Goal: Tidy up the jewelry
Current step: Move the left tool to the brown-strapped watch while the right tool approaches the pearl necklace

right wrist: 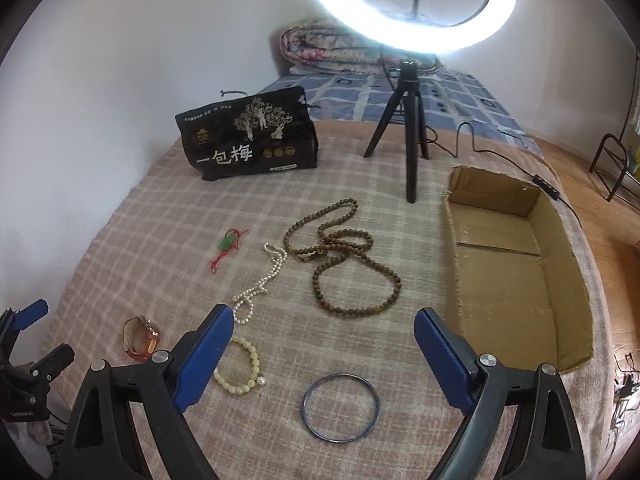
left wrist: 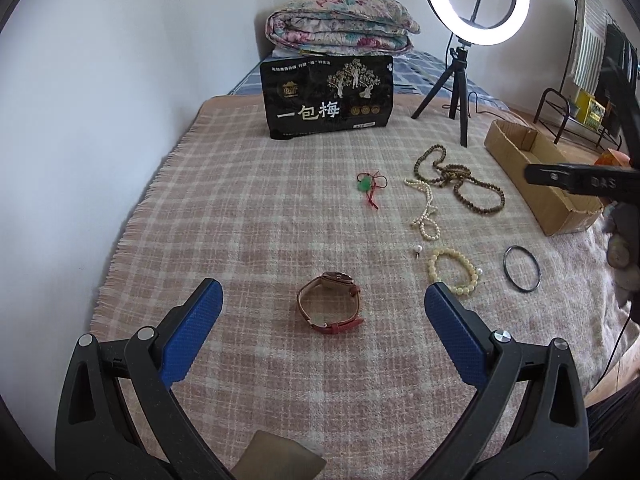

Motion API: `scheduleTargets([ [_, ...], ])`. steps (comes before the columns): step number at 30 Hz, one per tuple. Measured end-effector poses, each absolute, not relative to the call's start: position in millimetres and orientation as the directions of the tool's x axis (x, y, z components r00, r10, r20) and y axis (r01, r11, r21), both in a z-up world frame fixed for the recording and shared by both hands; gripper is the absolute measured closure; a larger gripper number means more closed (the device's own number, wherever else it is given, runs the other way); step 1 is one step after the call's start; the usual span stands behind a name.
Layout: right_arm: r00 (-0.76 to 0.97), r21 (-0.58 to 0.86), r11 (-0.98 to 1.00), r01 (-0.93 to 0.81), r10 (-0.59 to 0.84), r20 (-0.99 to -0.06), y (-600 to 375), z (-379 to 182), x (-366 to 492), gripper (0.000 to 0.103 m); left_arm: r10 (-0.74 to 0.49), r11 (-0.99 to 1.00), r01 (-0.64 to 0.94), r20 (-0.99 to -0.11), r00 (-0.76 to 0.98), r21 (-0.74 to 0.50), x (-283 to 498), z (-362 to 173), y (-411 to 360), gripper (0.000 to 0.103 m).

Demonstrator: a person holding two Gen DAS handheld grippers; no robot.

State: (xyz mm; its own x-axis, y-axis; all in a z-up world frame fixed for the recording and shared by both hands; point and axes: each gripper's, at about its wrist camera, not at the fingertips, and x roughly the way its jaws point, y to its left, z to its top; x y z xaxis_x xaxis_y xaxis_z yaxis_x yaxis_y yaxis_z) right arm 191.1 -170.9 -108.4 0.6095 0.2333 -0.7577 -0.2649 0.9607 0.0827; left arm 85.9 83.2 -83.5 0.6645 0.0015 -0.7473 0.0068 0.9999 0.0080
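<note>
A red-strapped wristwatch (left wrist: pixel 330 303) lies on the pink plaid blanket (left wrist: pixel 240 208) between the spread blue fingers of the released left hand-held gripper (left wrist: pixel 323 303). The released right hand-held gripper (right wrist: pixel 324 334) hovers over a thin dark metal bangle (right wrist: pixel 340 407), near a brown wooden bead necklace (right wrist: pixel 340 256) and an open cardboard box (right wrist: pixel 560 240).

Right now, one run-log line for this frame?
left gripper: open, over watch | right gripper: open, over bangle | cardboard box: empty | jewelry on blanket
</note>
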Motion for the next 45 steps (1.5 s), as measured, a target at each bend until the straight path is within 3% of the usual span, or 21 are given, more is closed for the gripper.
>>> scheduleTargets([
  [3,0.551,0.117,0.953,-0.279,0.259,-0.793,-158.7,-123.2,208.6,0.019,-0.003,1.000,0.015,-0.763,0.647,0.009,90.0,-93.2,81.5,0.000],
  [11,0.458,0.166,0.942,-0.293,0.291,-0.840,-128.3,-153.6,239.7,0.021,-0.036,0.999,-0.010,-0.827,0.561,-0.051,110.4,-121.5,89.1,0.000],
  [33,0.327,0.235,0.940,-0.246,0.309,-0.893,-92.0,-197.7,292.4,0.046,-0.015,0.988,-0.131,-0.908,0.419,-0.077,146.2,-177.6,101.9,0.001],
  [36,0.330,0.236,0.941,-0.242,0.309,-0.892,-89.0,-199.9,297.6,0.047,-0.023,0.987,-0.135,-0.916,0.400,-0.083,148.2,-183.2,103.0,0.009],
  [40,0.334,0.213,0.943,-0.255,0.293,-0.896,-79.8,-201.9,299.0,0.052,-0.032,0.985,-0.144,-0.920,0.391,-0.096,149.3,-186.2,105.6,0.010],
  [45,0.349,0.134,0.943,-0.304,0.241,-0.906,-65.3,-205.5,296.8,0.068,-0.036,0.987,-0.133,-0.921,0.388,-0.095,152.2,-185.2,104.1,0.019],
])
